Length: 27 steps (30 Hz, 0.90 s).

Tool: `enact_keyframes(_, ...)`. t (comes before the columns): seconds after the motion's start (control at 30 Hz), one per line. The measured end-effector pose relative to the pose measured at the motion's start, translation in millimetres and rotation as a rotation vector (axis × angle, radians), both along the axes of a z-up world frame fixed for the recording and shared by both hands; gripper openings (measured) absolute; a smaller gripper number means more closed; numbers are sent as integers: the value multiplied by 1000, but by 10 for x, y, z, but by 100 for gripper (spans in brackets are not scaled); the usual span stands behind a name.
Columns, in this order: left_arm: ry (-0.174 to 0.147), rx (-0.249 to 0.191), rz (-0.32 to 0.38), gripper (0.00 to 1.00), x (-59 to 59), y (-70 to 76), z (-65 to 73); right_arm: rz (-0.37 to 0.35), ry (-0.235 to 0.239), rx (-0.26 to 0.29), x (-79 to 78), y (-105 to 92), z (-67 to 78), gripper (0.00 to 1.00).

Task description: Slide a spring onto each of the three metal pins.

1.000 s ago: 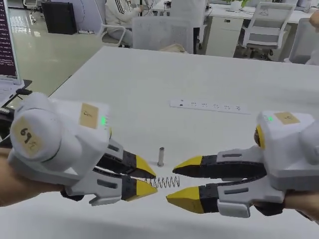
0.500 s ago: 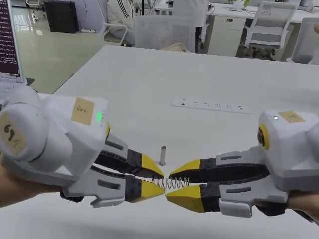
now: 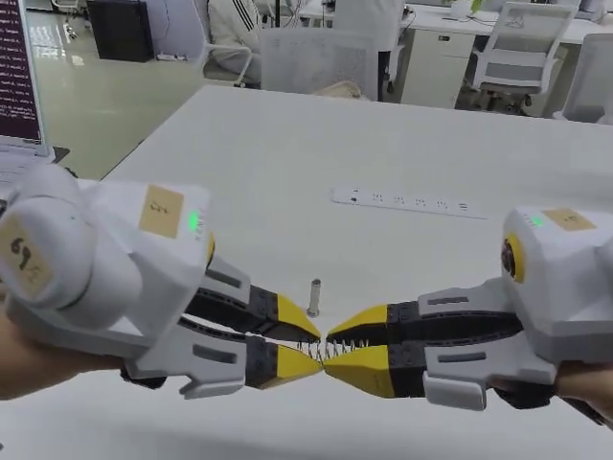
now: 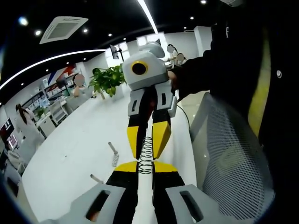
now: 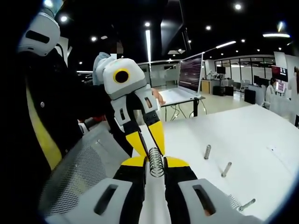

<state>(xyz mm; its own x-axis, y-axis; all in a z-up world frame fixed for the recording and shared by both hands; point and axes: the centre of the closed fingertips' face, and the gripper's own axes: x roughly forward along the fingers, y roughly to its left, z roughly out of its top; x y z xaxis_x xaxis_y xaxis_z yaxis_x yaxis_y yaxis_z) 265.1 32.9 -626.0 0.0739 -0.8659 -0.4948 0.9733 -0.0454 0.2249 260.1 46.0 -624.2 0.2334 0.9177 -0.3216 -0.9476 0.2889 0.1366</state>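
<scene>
Low in the middle of our head view, the left claw [image 3: 314, 348] and right claw [image 3: 332, 351] meet tip to tip over the white table [image 3: 287, 172]. Each pinches one end of a spring [image 3: 345, 345]. A pin [image 3: 314, 297] stands upright just above them in the frame.

An open-plan office: swivel chairs [image 3: 517, 43] at one o'clock, a laptop [image 3: 17, 77] at ten o'clock, a power strip [image 3: 407, 202] on the bench [image 3: 287, 144], ceiling strip lights [image 4: 148, 16].

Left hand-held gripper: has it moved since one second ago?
Yes. The left hand-held gripper moved rightward: its tips, earlier left of the metal pin, now line up with it.
</scene>
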Motion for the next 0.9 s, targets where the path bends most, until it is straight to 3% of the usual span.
enact_keyframes(0.27,2,-9,1,2,-8,-21,-10,10,0,-29,5,7,10,10)
enact_keyframes(0.9,22,-38,20,2,19,-9,12,2,19,-27,33,-5,2,10)
